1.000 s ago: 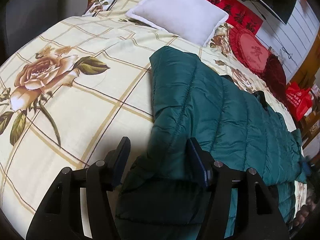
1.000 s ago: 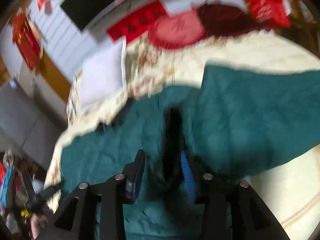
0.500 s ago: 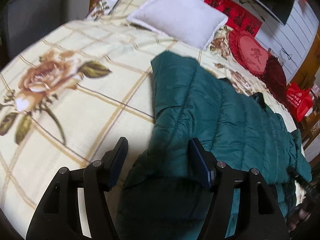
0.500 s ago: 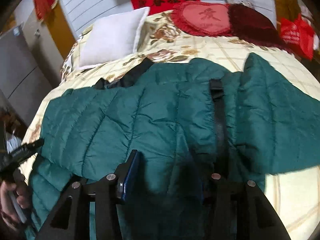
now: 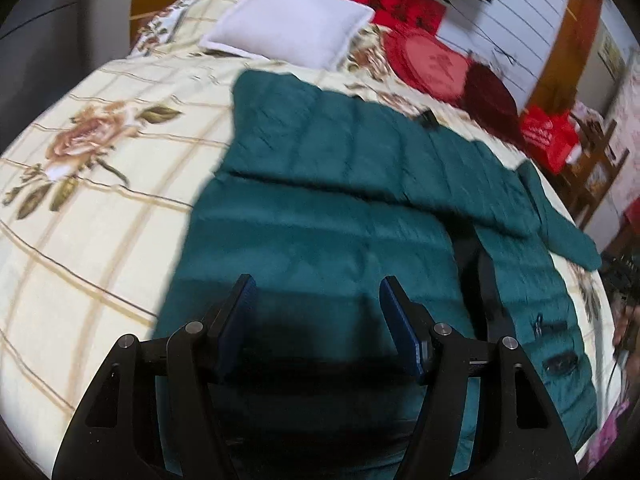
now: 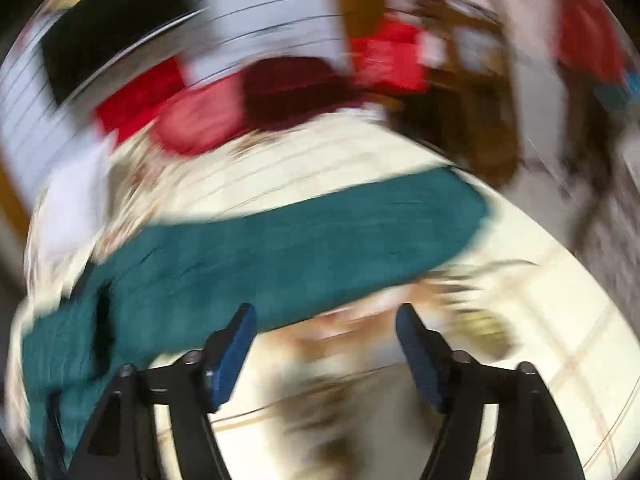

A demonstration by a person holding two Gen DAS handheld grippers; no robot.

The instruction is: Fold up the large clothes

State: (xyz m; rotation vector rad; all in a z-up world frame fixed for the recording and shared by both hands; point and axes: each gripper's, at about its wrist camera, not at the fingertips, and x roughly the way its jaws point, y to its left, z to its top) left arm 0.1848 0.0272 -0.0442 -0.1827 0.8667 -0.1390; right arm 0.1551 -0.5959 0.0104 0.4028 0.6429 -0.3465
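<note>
A dark green quilted jacket lies spread on the flowered bedsheet, with one sleeve folded across its body. The other sleeve points to the right. My left gripper hovers open over the jacket's lower part, with the fabric flat beneath it and nothing pinched. In the blurred right wrist view the jacket stretches across the left and middle. My right gripper is over the bare sheet just below the green edge. Its jaws are opening and nothing is between them.
A white pillow lies at the head of the bed, beside a round red cushion and a dark red one. A red bag and wooden furniture stand past the bed's right side. The sheet left of the jacket is bare.
The left gripper moved right over the jacket, and the fabric bunched between its fingers now lies flat. The right gripper swung right off the jacket, widened and let go of the fabric.
</note>
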